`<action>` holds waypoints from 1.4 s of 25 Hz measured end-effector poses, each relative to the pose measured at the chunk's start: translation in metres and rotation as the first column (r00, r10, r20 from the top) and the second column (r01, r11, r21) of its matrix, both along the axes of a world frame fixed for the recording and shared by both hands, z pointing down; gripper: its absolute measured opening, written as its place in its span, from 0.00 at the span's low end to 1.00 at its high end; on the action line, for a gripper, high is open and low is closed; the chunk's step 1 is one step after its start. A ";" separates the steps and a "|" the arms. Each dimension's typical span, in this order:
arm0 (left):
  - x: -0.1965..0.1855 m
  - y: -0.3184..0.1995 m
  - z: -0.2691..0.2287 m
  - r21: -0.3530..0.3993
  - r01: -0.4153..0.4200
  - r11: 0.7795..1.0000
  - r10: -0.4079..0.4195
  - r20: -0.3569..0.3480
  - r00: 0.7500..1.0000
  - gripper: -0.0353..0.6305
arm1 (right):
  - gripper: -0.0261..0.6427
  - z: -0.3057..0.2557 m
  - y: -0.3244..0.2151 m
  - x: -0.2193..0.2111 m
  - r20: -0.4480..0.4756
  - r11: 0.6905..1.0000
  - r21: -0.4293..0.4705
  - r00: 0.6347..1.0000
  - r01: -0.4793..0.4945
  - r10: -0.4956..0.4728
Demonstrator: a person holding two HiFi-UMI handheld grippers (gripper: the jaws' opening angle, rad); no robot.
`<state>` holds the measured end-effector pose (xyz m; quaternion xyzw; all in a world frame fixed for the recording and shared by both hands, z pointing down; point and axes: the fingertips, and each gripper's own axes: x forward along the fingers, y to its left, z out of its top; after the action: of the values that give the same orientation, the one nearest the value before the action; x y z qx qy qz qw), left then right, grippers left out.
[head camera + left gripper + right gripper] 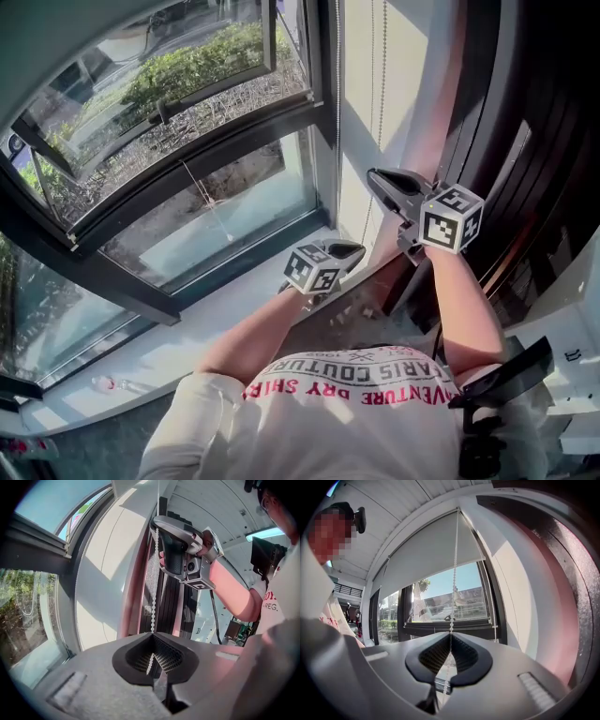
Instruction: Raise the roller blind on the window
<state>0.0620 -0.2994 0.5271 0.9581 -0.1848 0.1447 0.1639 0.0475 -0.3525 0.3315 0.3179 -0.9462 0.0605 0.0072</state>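
A white bead chain hangs down the pale wall beside the window. My right gripper is shut on it, higher up. My left gripper is shut on the same chain, lower and nearer the sill. In the left gripper view the chain runs up from my shut left gripper to the right gripper above. In the right gripper view the chain rises out of my shut right gripper toward the grey roller blind, which covers the upper part of the window. A second strand hangs just to the right.
A white window sill runs below the glass, and a tilted open sash is above it. A dark slatted panel stands at the right. Black equipment sits by the person's right side.
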 end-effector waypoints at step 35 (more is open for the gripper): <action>-0.020 -0.037 -0.144 0.179 0.098 0.979 -0.059 -0.213 0.975 0.15 | 0.06 0.063 0.013 0.013 -0.048 0.995 -0.098 0.999 -0.009 0.005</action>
<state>0.0418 -0.3364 0.3835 0.9711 -0.2175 0.0197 0.0963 0.0603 -0.3397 0.3946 0.3218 -0.9405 0.0995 0.0451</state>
